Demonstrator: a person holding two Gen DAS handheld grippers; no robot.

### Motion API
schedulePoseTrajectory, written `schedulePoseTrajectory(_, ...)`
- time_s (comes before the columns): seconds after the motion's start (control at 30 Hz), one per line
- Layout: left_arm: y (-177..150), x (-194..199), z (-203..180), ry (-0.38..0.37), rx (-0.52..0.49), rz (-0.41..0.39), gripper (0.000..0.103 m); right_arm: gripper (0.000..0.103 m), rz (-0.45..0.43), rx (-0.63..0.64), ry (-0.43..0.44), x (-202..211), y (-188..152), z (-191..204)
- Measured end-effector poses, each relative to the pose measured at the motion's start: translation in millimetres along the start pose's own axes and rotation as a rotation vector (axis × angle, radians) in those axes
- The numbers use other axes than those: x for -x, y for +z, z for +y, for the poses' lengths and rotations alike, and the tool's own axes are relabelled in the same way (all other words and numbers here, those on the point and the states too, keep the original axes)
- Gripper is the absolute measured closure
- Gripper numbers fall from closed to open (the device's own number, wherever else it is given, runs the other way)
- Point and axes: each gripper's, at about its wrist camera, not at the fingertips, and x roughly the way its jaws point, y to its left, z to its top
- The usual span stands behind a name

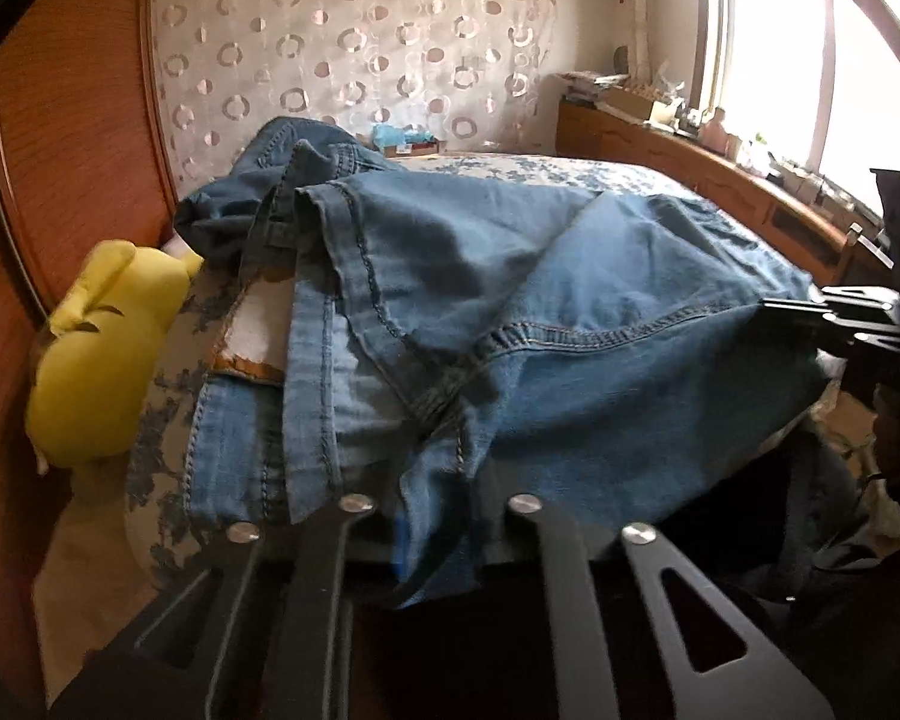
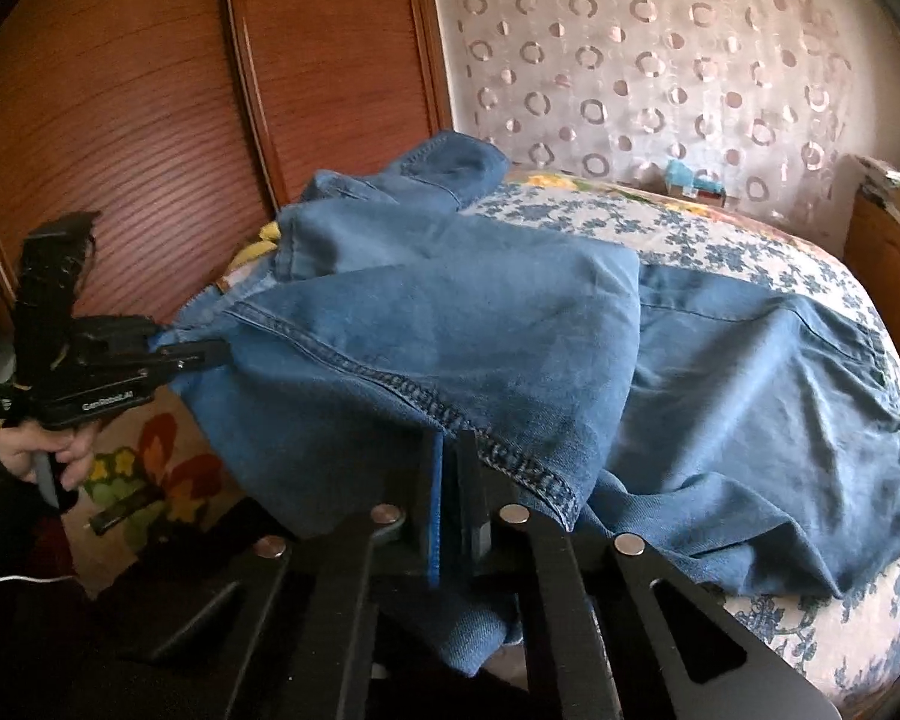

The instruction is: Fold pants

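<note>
Blue denim pants lie across the bed, one layer lifted over the rest; they also show in the right wrist view. My left gripper is shut on the near edge of the denim, its fingertips buried in the cloth. It also shows at the left of the right wrist view, pinching that edge. My right gripper is shut on the seamed edge of the lifted layer. It also shows at the right of the left wrist view, clamped on the cloth.
The bed has a blue floral cover. A yellow plush toy sits at the bed's left side by the wooden wardrobe. A wooden shelf with clutter runs under the window. A patterned rug lies on the floor.
</note>
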Motion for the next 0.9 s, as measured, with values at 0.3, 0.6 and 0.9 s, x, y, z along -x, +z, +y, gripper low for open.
schedulePoseTrajectory(0.3, 4.1, 50.9, -2.8, 0.005, -0.002, -0.106, 0.094, 0.101, -0.038, 0.017, 0.077, 32.7, -13.8, -1.8)
schedulePoseTrajectory(0.6, 9.9, 42.1, 4.3, 0.001, 0.023, -0.082, 0.063, 0.095, -0.034, -0.017, 0.023, 36.0, -12.3, -8.4)
schedulePoseTrajectory(0.9, 34.5, 43.6, 3.6, -0.008, 0.004, -0.112, 0.051, 0.065, -0.063, -0.042, -0.092, 39.7, -9.4, 2.7)
